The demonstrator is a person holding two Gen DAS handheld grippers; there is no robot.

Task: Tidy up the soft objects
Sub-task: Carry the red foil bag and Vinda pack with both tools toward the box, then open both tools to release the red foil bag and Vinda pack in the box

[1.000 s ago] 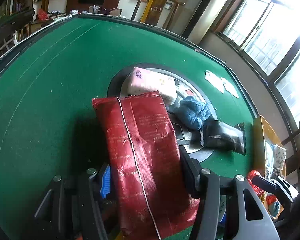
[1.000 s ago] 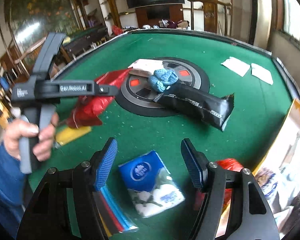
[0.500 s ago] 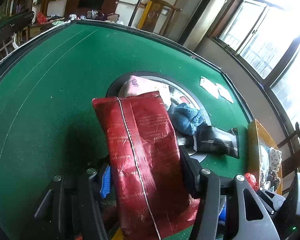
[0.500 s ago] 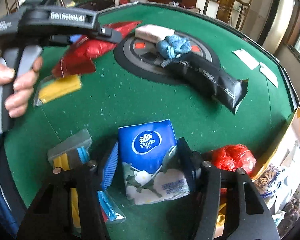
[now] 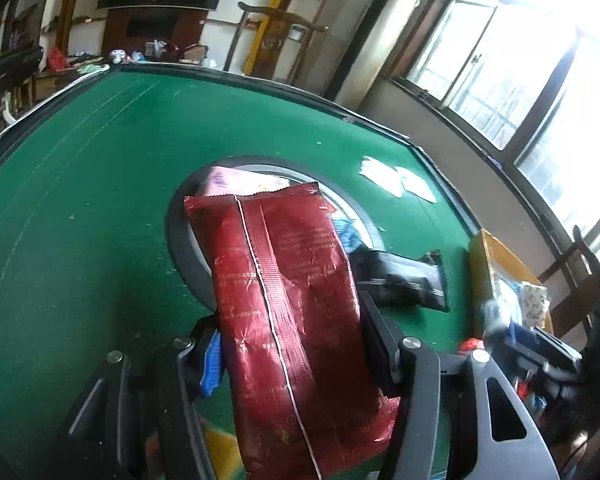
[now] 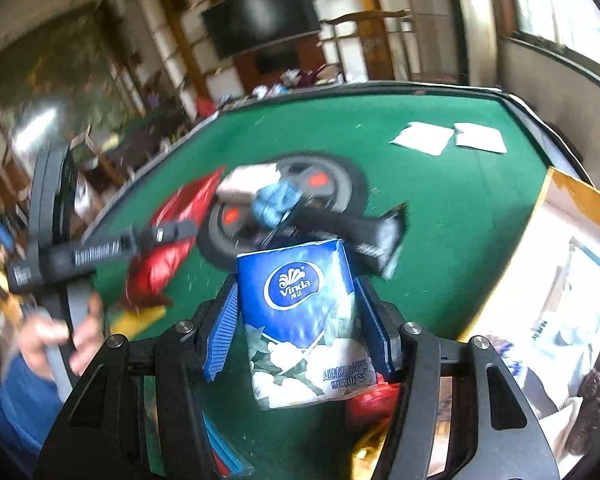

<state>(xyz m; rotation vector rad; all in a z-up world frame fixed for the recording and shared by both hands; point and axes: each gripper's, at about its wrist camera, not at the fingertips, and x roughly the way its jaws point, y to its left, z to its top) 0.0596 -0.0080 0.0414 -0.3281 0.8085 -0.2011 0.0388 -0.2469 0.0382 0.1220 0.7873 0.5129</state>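
My left gripper (image 5: 292, 340) is shut on a long red snack bag (image 5: 288, 280) and holds it above the green table (image 5: 80, 220). In the right wrist view that gripper (image 6: 100, 252) and the red bag (image 6: 168, 248) hang at the left, held by a hand (image 6: 60, 336). The pads of my right gripper (image 6: 300, 320) press both sides of a blue Vinda tissue pack (image 6: 296, 288), which is lifted off the felt. A pink tissue pack (image 6: 248, 184), a blue cloth (image 6: 276, 200) and a black packet (image 6: 352, 228) lie on the round centre hub (image 6: 332, 184).
An open cardboard box (image 6: 572, 200) with assorted items stands at the right table edge. Two white papers (image 6: 424, 138) lie on the far felt. A yellow packet (image 6: 140, 320) rests below the left gripper. Red and coloured packets (image 6: 372, 400) sit under my right gripper.
My right gripper went from open above the blue tissue pack to shut on it, then lifted it and rolled. The left gripper rose slightly, still holding the red bag.
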